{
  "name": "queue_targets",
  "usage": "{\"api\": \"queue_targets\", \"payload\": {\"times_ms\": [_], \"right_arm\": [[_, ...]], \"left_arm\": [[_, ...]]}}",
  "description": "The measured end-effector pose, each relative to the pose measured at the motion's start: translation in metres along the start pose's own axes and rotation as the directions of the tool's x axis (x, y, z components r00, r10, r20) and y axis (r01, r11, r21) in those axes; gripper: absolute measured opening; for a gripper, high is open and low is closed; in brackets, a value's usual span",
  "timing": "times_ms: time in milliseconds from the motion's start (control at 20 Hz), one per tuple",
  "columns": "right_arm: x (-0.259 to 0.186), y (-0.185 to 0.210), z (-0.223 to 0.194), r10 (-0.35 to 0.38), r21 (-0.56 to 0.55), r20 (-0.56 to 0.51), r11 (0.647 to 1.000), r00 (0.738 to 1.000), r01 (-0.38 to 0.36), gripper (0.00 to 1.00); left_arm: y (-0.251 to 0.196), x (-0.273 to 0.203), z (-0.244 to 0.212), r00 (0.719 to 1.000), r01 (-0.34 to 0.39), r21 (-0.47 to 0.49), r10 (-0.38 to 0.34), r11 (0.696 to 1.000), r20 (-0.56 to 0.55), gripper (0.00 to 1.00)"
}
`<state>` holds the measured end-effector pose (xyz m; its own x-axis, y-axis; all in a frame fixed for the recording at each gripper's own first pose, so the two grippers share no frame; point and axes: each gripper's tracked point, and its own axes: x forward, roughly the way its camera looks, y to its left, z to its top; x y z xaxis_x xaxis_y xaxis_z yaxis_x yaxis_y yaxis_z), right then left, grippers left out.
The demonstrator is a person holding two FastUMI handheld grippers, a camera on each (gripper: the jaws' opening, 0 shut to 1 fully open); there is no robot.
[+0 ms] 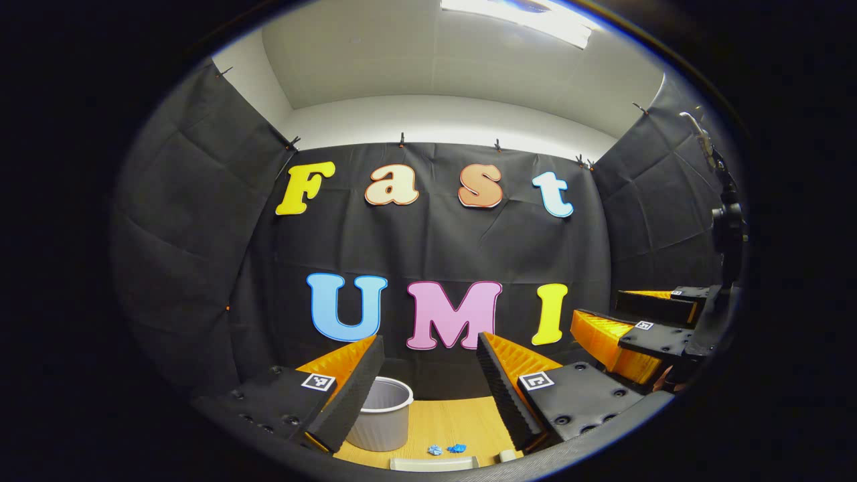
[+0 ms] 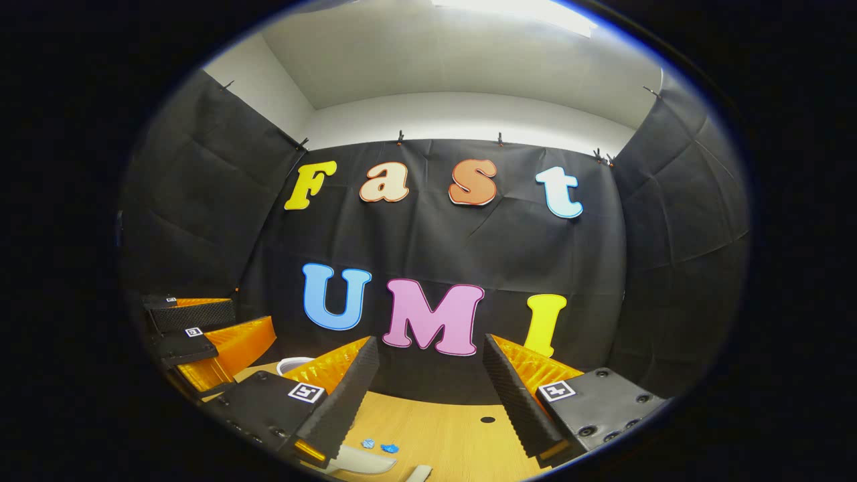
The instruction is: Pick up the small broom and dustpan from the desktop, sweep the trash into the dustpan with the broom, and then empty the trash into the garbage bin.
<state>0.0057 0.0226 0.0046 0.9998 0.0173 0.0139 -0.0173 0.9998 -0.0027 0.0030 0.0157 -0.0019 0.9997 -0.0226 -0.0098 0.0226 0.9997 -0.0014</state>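
Wooden desk point(image 1: 442, 418) carrying blue trash scraps point(image 1: 447, 448) beside the white garbage bin point(image 1: 383, 422). Left tool point(image 1: 428, 381) and right tool point(image 2: 428, 388) hover spread, empty. A pale edge point(image 1: 434, 463) below may be broom or dustpan; descend level and centre each tool's fingers before closing.

So in the left gripper view we've got the garbage bin point(image 1: 380, 414) sitting on the surface point(image 1: 455, 418) toward the back left, right behind our left finger. The trash bits point(image 1: 447, 449) lie to the right of it and nearer us, with the dustpan edge point(image 1: 434, 462) just in front of them. The right gripper point(image 1: 643, 328) hangs off to the right. From the right gripper view, the left gripper point(image 2: 207, 335) sits at left with the bin behind it.
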Motion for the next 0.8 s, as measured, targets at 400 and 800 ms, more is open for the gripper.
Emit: {"api": "queue_targets", "payload": {"times_ms": [400,800], "right_arm": [[-0.0031,0.0025,0.0016,-0.003,-0.033,0.006,0.999,1.000,0.003,1.00],[-0.0007,0.0024,-0.0016,-0.011,-0.026,-0.004,1.000,1.000,0.011,1.00]], "left_arm": [[0.0018,0.0001,-0.0061,1.000,-0.006,-0.003,0.006,1.000,-0.024,0.80],[0.0027,-0.0002,-0.0085,0.999,-0.008,0.001,0.008,1.000,-0.033,0.80]]}}
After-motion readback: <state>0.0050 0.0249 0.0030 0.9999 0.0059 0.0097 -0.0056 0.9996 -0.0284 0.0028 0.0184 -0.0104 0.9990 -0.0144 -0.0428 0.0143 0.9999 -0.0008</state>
